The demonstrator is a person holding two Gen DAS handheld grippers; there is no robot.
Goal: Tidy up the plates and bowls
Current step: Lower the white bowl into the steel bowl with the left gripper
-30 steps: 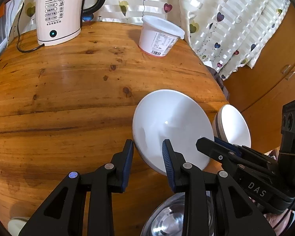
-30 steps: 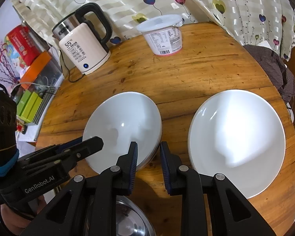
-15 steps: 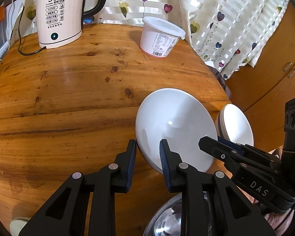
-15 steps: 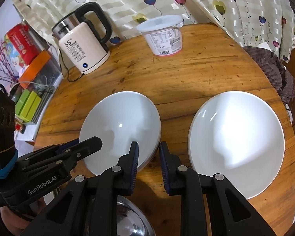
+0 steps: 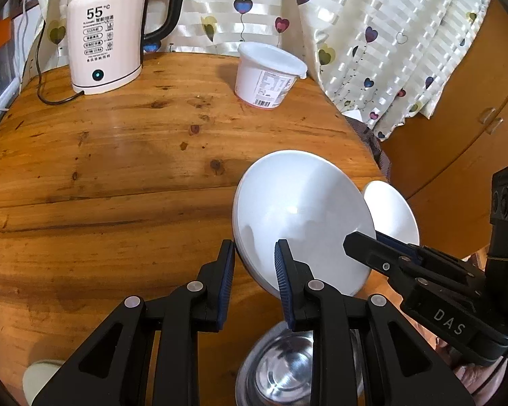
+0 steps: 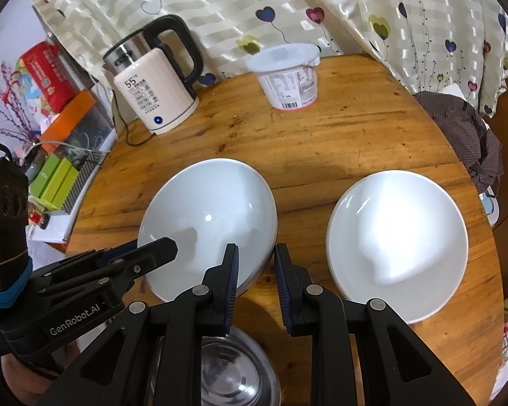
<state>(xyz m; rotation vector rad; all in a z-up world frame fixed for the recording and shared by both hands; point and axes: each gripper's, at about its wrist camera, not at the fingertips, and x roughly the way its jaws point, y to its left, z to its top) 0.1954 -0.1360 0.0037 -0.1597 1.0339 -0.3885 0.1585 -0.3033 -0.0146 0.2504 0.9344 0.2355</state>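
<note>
Two white plates sit on the round wooden table [image 6: 355, 128]: the left plate [image 6: 210, 216] near my two grippers, the right plate [image 6: 398, 247] well apart from it toward the table's far-right edge. A steel bowl [image 6: 233, 375] lies at the near edge, directly under both tools.

Left gripper [image 5: 254, 257]: jaws narrow but not closed, straddling the near-left rim of the left plate [image 5: 301, 216]. One pad is outside the rim, the other over the plate's inner face. I cannot tell whether the pads touch the rim yet. Right gripper [image 6: 255, 257]: jaws narrow, nothing between them, hovering just off the near-right rim of the same plate.

Judgement on step: this looks like the grasp of the left plate, likely to stack it with the right plate. To do it well I would seat the rim deep between the left pads before squeezing. The glazed rim is thin and slick, so a shallow pinch could let it pivot out. Lift the near edge first, keep the tilt low, and use the right tool to steady the opposite rim.

View notes: the right wrist camera shows both plates whole and the gap between them. In the left wrist camera the right plate [image 5: 393, 209] is mostly hidden behind the left one. The left view alone shows the rim's position between its own pads. Kettle [image 6: 155, 84] and lidded tub [image 6: 288, 74] stand at the back, clear of the work.
</note>
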